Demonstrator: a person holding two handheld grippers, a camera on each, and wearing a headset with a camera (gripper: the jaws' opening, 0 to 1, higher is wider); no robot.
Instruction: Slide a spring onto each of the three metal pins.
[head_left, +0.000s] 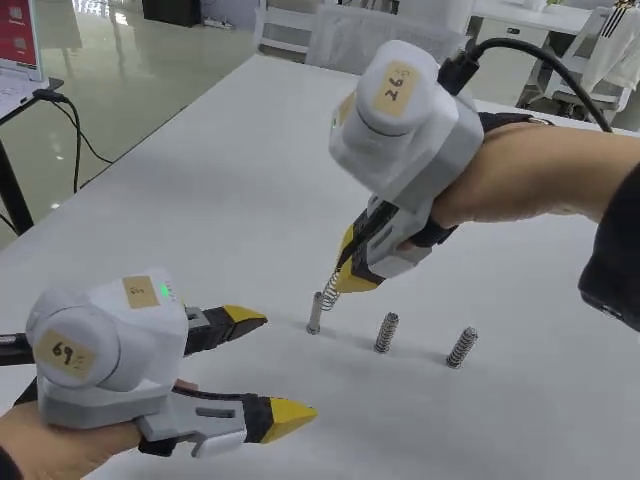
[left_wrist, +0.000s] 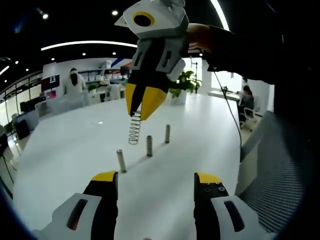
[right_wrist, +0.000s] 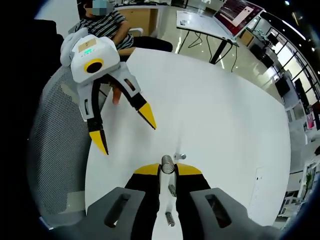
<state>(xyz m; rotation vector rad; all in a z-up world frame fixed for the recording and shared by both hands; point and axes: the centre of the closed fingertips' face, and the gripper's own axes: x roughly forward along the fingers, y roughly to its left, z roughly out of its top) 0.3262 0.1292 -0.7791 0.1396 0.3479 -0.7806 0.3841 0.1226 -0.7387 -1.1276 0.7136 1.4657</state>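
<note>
Lower left of the head view: the left gripper (head_left: 288, 363) hovers over the table (head_left: 200, 200) with its jaws spread, grasping nothing, apart from the work.

Centre of the frame: the bare pin (head_left: 315, 312) stands upright on the table. Just above it and to the right, the right gripper (head_left: 350, 278) is clenched on the upper coils of the spring (head_left: 330, 288). The spring hangs tilted, its free end near the pin top and not yet over it.

Further right, the middle pin (head_left: 387, 332) and the end pin (head_left: 461, 346) each carry a spring.

Hazard: the free end is unsupported. If it is lowered off-axis, the bottom coil probably catches the pin rim. The spring may then buckle, slip from the jaws, or push the pin over. Whether the pins are fixed cannot be told.
</note>
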